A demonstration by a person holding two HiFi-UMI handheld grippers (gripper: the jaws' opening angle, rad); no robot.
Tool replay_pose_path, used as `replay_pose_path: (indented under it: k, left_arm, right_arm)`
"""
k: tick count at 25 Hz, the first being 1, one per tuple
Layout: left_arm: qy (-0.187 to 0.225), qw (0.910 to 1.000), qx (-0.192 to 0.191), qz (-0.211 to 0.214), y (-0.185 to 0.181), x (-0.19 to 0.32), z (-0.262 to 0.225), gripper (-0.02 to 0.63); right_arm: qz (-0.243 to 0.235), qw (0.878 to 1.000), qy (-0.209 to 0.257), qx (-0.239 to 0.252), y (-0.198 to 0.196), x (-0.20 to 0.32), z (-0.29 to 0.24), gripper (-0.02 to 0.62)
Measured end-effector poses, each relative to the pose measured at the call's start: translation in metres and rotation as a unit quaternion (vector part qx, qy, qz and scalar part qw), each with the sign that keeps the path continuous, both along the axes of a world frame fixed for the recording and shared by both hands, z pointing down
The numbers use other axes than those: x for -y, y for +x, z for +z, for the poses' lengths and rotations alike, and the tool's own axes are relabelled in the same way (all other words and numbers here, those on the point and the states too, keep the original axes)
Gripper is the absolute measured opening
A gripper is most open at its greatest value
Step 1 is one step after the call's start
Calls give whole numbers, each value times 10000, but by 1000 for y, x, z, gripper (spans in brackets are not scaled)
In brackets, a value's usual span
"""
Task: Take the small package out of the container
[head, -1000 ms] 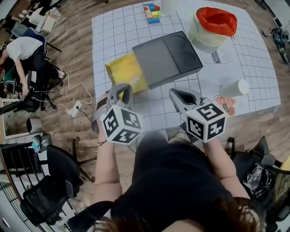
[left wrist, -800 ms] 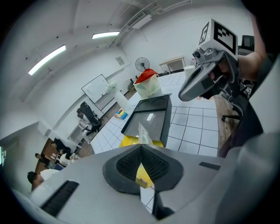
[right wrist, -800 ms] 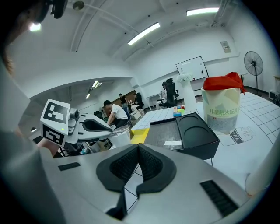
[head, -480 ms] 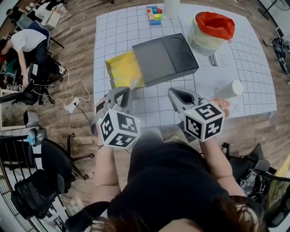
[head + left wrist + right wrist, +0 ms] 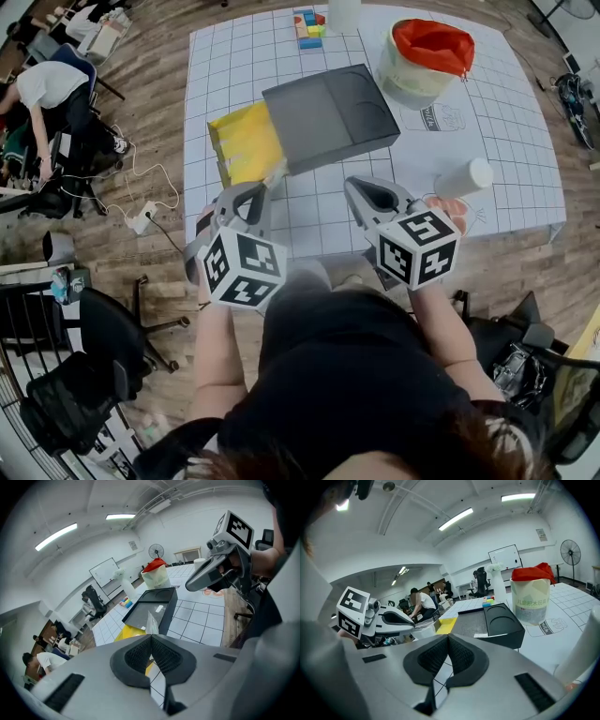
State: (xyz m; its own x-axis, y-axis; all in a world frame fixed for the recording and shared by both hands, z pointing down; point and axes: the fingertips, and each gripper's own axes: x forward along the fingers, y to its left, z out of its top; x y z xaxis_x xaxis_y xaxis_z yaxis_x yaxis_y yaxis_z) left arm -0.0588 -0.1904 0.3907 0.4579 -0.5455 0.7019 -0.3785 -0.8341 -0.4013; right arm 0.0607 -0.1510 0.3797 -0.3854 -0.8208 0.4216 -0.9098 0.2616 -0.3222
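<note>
Two grippers hang over the near edge of the gridded table (image 5: 487, 159). The left gripper (image 5: 151, 639) pinches a small clear package (image 5: 151, 622), probably a thin plastic sachet, and holds it in the air just outside the yellow container (image 5: 239, 142) that lies against the dark grey tray (image 5: 328, 112). The right gripper (image 5: 447, 638) has its jaws pressed together on nothing.
</note>
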Motion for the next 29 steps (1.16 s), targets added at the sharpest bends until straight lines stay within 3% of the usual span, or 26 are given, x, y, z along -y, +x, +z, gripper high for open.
replay_pose_path:
  k: [29]
  left_arm:
    - [33,10000,-11,-30,-7,4,-2,29]
  right_arm:
    - [140,9999,42,-22,5,7,0,14]
